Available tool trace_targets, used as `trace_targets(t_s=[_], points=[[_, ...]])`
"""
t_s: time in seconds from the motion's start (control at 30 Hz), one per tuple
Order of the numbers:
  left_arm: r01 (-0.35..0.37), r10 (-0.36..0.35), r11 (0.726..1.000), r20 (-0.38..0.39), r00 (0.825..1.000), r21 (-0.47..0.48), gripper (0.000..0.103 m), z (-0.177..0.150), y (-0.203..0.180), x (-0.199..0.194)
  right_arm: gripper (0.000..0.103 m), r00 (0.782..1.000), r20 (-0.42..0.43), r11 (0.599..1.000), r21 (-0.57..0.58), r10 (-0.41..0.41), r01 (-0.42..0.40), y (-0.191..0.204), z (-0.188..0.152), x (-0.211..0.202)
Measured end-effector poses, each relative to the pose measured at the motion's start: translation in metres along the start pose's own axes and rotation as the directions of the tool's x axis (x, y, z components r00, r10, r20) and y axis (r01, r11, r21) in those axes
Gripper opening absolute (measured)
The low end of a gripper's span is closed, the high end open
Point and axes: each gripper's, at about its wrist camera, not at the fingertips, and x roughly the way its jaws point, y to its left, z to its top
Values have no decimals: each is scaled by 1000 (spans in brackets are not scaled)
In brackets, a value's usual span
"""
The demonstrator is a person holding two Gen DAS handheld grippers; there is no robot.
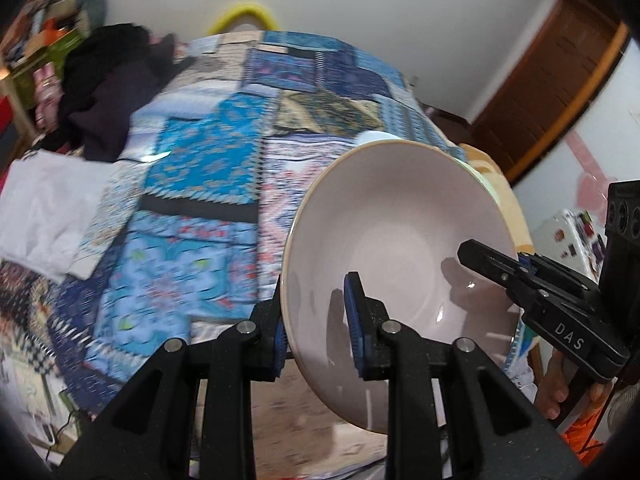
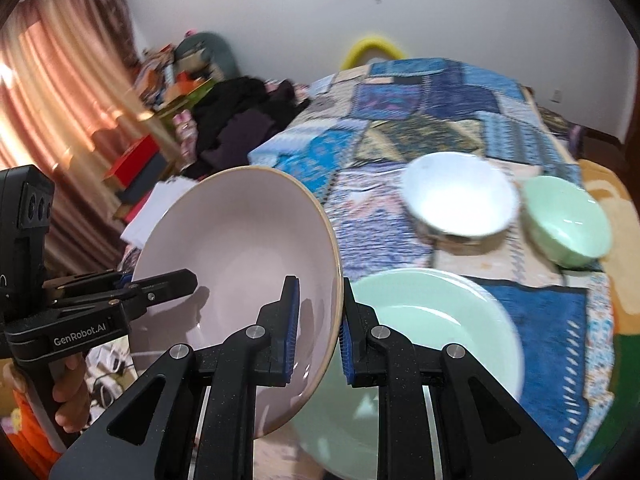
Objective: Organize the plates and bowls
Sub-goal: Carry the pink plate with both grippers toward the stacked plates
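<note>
A pale pink plate [image 1: 400, 232] is held in the air above the bed, tilted, by both grippers. My left gripper [image 1: 316, 328] is shut on its left rim. My right gripper [image 2: 316, 332] is shut on its right rim; the plate also shows in the right wrist view [image 2: 240, 264]. The right gripper appears in the left wrist view [image 1: 492, 264], and the left gripper in the right wrist view [image 2: 160, 284]. A light green plate [image 2: 432, 336] lies on the quilt below. A white bowl [image 2: 460, 200] and a green bowl [image 2: 568, 220] sit behind it.
A blue patchwork quilt [image 1: 208, 168] covers the bed. Dark clothes [image 1: 108, 88] are piled at its far left, with a white folded cloth [image 1: 44, 208] in front of them. A cluttered shelf [image 2: 168, 80] and a curtain [image 2: 52, 100] stand to the left. A wooden door [image 1: 552, 92] is at the right.
</note>
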Motion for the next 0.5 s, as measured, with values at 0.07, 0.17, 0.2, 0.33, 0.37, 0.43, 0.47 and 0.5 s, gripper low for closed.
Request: trace_targets(t_s=[0.07, 0.17, 0.2, 0.33, 0.37, 0.43, 0.47, 0.5], points=[[-20, 20, 1000, 2, 1000, -20, 25, -2, 14, -3, 17, 999, -21, 1000, -14, 25, -25, 11, 1, 12], [-51, 52, 997, 3, 999, -55, 25, -8, 40, -9, 17, 998, -47, 998, -36, 47, -49, 22, 0, 24], [-59, 59, 996, 2, 998, -62, 25, -10, 45, -10, 17, 997, -58, 997, -46, 52, -55, 26, 0, 29], [-85, 85, 992, -7, 996, -93, 25, -17, 66, -11, 17, 993, -95, 995, -64, 64, -70, 39, -2, 44], [-89, 89, 991, -12, 996, -102, 25, -18, 72, -9, 17, 993, -104, 995, -67, 65, -72, 41, -3, 47], [-94, 92, 989, -21, 996, -114, 25, -21, 80, -7, 17, 991, -121, 995, -69, 66, -74, 42, -5, 54], [-95, 93, 989, -26, 995, -117, 25, -22, 82, -5, 17, 989, -132, 995, -68, 65, -75, 41, -7, 58], [-96, 93, 988, -31, 995, -122, 25, -23, 86, -2, 17, 988, -140, 995, -67, 64, -74, 42, -8, 61]])
